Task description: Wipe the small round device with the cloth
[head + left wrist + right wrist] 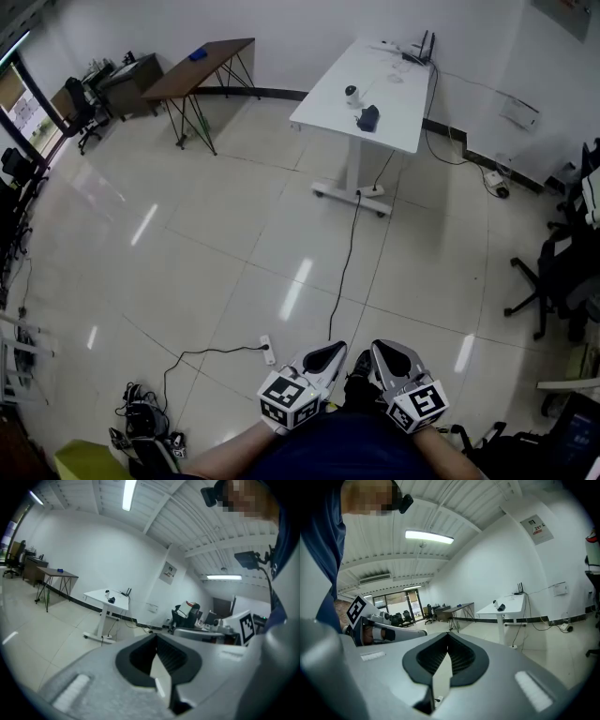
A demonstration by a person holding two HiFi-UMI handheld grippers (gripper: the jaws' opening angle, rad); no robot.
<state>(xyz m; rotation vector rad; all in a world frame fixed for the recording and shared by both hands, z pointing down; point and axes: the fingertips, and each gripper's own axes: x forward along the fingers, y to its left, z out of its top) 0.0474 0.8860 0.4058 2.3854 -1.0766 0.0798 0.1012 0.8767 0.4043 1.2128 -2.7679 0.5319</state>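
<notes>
Far across the room stands a white table (328, 108). On it sit the small round white device (352, 92) and a dark cloth (367, 118) just beside it. My left gripper (330, 352) and right gripper (381, 351) are low in the head view, side by side above the floor and far from the table. Both are shut with nothing between the jaws. In the left gripper view the shut left gripper (157, 640) points toward the table (101, 595), with the device (107, 592) and cloth (111, 600) tiny. In the right gripper view the device (496, 603) and cloth (501, 607) show beyond the shut right gripper (448, 640).
A black cable (347, 253) runs over the tiled floor from the white table toward me, and a power strip (267, 350) lies by my left gripper. A brown table (202, 66) stands at the back left. Office chairs (558, 277) stand at the right. A router (422, 52) sits at the table's far end.
</notes>
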